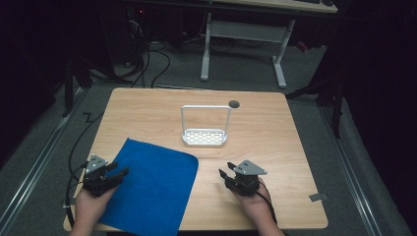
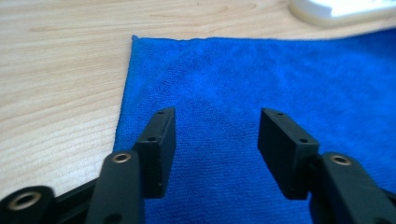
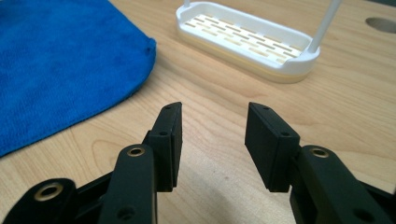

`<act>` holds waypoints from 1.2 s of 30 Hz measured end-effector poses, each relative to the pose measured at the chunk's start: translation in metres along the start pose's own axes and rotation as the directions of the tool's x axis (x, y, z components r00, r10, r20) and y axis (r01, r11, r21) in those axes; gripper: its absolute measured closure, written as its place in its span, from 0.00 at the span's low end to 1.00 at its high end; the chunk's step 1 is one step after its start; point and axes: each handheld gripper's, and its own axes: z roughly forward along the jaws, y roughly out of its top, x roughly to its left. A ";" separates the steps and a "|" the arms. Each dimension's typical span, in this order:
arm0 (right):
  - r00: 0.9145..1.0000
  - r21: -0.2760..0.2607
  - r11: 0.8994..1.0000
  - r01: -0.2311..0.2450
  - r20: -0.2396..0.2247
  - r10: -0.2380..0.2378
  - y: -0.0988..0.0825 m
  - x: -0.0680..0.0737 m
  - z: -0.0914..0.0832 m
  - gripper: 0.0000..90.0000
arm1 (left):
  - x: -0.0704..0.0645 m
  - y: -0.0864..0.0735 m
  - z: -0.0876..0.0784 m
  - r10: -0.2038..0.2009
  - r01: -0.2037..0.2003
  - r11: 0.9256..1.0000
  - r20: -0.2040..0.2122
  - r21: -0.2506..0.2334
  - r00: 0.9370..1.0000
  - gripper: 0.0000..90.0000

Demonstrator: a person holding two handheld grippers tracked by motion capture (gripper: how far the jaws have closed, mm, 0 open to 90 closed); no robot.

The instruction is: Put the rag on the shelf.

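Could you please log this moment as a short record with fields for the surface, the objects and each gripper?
surface: wooden table, round hole near its far edge
cloth: blue cloth lying flat, near left part of table
rack: white slotted rack with tall hoop handle, mid-table, empty
left gripper: left gripper open, jaws over the cloth's left edge, holding nothing
right gripper: right gripper open, above bare wood, holding nothing

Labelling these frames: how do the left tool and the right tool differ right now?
The left tool hovers over the blue cloth; the right tool sits over bare table. The left tool points toward the cloth's middle; the right tool faces the white rack. Both are open and hold nothing.
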 end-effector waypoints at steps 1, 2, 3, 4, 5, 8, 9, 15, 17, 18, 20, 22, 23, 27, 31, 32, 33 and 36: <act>1.000 0.001 1.000 -0.002 -0.001 0.002 0.000 0.000 0.000 0.63 | 0.001 0.000 0.001 -0.009 0.009 1.000 0.004 -0.002 1.000 0.54; 1.000 0.001 1.000 -0.002 -0.001 0.002 0.000 0.000 0.000 0.63 | 0.001 0.000 0.001 -0.009 0.009 1.000 0.004 -0.002 1.000 0.55; 1.000 0.003 1.000 -0.008 -0.001 0.008 0.000 -0.001 0.001 0.61 | 0.001 0.000 0.001 -0.019 0.019 1.000 0.009 -0.002 1.000 0.55; 1.000 0.008 1.000 -0.011 -0.004 0.011 0.000 -0.001 0.002 0.60 | 0.001 0.000 0.002 -0.019 0.019 1.000 0.007 0.001 1.000 0.55; 1.000 0.011 1.000 -0.013 -0.007 0.013 0.001 0.000 0.002 0.60 | 0.001 0.000 0.002 -0.012 0.012 1.000 0.001 0.003 1.000 0.55; 1.000 0.008 1.000 -0.012 -0.013 0.012 0.001 0.001 0.002 0.60 | -0.001 0.001 0.001 0.007 -0.007 1.000 -0.016 0.013 1.000 0.53; 1.000 0.008 1.000 -0.012 -0.017 0.012 0.002 0.002 0.002 0.59 | -0.001 0.002 -0.001 0.007 -0.007 1.000 -0.013 0.005 1.000 0.53; 0.999 0.010 1.000 0.019 -0.047 -0.018 0.006 0.013 0.007 0.62 | -0.002 0.001 -0.010 0.015 -0.015 1.000 -0.010 -0.011 1.000 0.53; 0.998 0.008 1.000 0.023 -0.057 -0.023 0.007 0.016 0.008 0.63 | -0.002 0.000 -0.011 0.011 -0.011 1.000 -0.010 -0.008 1.000 0.54; 0.997 0.006 1.000 0.025 -0.071 -0.024 0.008 0.019 0.010 0.64 | -0.002 -0.001 -0.013 0.006 -0.006 1.000 -0.006 -0.012 1.000 0.55; 0.994 0.010 1.000 0.027 -0.105 -0.026 0.011 0.026 0.014 0.67 | 0.000 -0.003 -0.018 -0.011 0.011 1.000 0.006 -0.015 1.000 0.61; 0.991 0.016 0.999 0.041 -0.128 -0.039 0.014 0.032 0.018 0.69 | 0.002 -0.007 -0.022 -0.014 0.014 1.000 0.013 -0.005 1.000 0.68; 0.989 0.026 0.998 0.055 -0.140 -0.051 0.015 0.037 0.021 0.70 | 0.003 -0.010 -0.025 -0.004 0.004 1.000 0.008 0.012 1.000 0.71; 0.972 0.050 0.994 0.102 -0.218 -0.089 0.020 0.057 0.036 0.80 | 0.004 -0.019 -0.030 0.012 -0.011 0.998 -0.009 0.061 1.000 0.86; 0.946 0.086 0.985 0.149 -0.303 -0.117 0.023 0.076 0.049 0.92 | 0.002 -0.027 -0.031 0.044 -0.039 0.993 -0.038 0.109 0.998 0.94; 0.940 0.095 0.982 0.163 -0.318 -0.126 0.023 0.081 0.052 0.94 | 0.000 -0.028 -0.031 0.058 -0.052 0.990 -0.043 0.127 0.997 0.96; 0.928 0.113 0.974 0.197 -0.342 -0.148 0.023 0.091 0.055 0.97 | -0.003 -0.031 -0.029 0.083 -0.074 0.984 -0.047 0.159 0.995 0.98; 0.919 0.139 0.960 0.242 -0.349 -0.181 0.022 0.099 0.059 1.00 | -0.005 -0.032 -0.028 0.097 -0.088 0.983 -0.047 0.163 0.994 0.99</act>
